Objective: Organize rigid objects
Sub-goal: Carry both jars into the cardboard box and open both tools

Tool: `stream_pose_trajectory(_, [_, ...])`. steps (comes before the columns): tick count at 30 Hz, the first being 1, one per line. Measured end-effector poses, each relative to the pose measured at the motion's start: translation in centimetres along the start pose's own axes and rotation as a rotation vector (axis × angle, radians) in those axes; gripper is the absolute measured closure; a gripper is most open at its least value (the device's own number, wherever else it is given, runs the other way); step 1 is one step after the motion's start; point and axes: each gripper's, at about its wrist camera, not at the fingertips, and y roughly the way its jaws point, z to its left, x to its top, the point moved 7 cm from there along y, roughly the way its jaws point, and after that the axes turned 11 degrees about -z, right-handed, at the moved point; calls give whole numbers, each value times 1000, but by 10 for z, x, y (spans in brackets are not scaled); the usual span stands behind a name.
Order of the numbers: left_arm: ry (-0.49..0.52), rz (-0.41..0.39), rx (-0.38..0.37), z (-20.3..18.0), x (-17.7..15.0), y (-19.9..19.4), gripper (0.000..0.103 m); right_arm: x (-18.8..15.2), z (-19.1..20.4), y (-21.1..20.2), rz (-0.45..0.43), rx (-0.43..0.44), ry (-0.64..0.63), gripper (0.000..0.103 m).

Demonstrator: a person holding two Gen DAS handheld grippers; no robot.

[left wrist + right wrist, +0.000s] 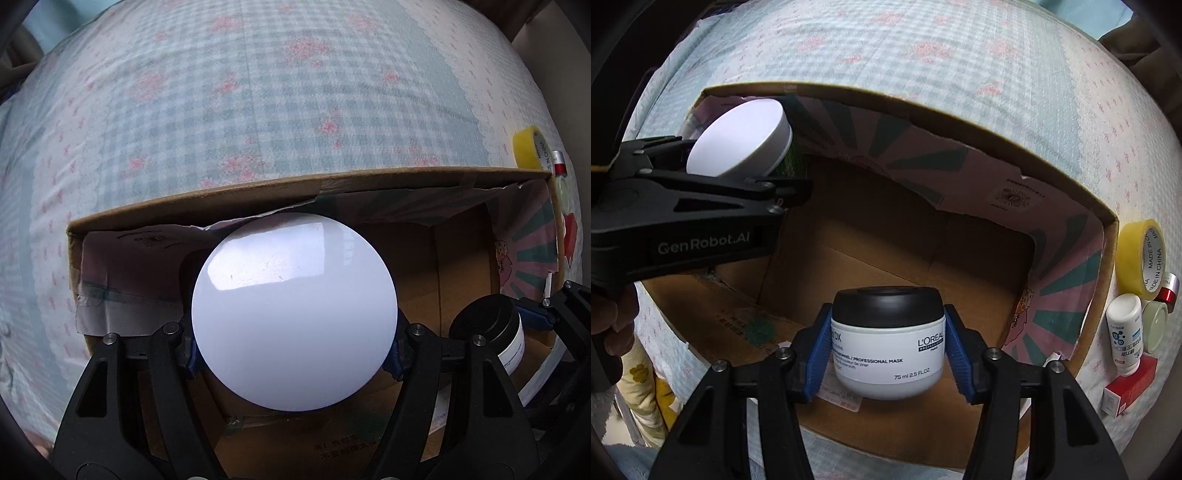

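On the left, the left tool [775, 184] is closed on a white-lidded jar [294, 312], its blue pads pressed against both sides of the lid, and holds it above the left part of the open cardboard box [1106, 258] that sits on the bed [258, 92]. The jar's green body shows only in the right wrist view, beneath the lid. The arm of that tool reads "GenRobot.AI".

In the middle, the right tool [886, 347] grips a small white jar with a black lid [886, 339] between its blue pads, low over the box's front area; whether the jar touches the box floor cannot be told. Its label reads "L'ORÉAL", "PROFESSIONAL MASK" and "75 ml 2.5 FL OZ". Printed writing on the box floor is too small to make out.

I judge the task to be at an early stage: nothing else is visible lying inside the box, and both jars are in hand, not yet released.

On the right, outside the box wall, several things wait on the bed: a yellow tape roll [1134, 258] marked "MADE IN CHINA", a white bottle [1124, 332] with blue print, a pale green jar [1158, 325], a red-capped item [1169, 288] and a red carton [1130, 384].
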Motion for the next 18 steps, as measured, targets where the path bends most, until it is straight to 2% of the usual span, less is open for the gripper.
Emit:
stream_pose_trajectory(3, [-14,10,-5,0,1,3,35,-3,1,4,7,-8,-34,51])
stream_pose_trajectory(7, [25,23,16,-3,1,6,35,1,3,6,-5,38,-7,51])
stream_pose_trajectory(8, [30,12,13,-5,1,5,32,3,4,7,-14,40,-2,51])
stream_pose_trajectory(9, [26,-4,-15,-7,2,1,27,5,4,7,-32,39,1,51])
stream_pose_trajectory(10, [14,-18,-50,-8,4,-4,4,7,4,6,-53,40,4,49])
stream_pose_trajectory(11, [2,-35,-62,-8,7,-11,0,8,4,6,-64,41,9,43])
stream_pose_trajectory(12, [-1,-41,-49,-6,9,-16,0,11,2,6,-69,36,16,15])
stream_pose_trajectory(13, [-1,-42,-38,-4,10,-20,0,11,2,5,-82,36,21,0])
stream_pose_trajectory(15, [1,-43,-34,-1,11,-27,0,7,2,2,-105,41,28,0])
stream_pose_trajectory(18, [18,-54,-9,7,13,-38,0,-1,0,0,-82,28,42,0])
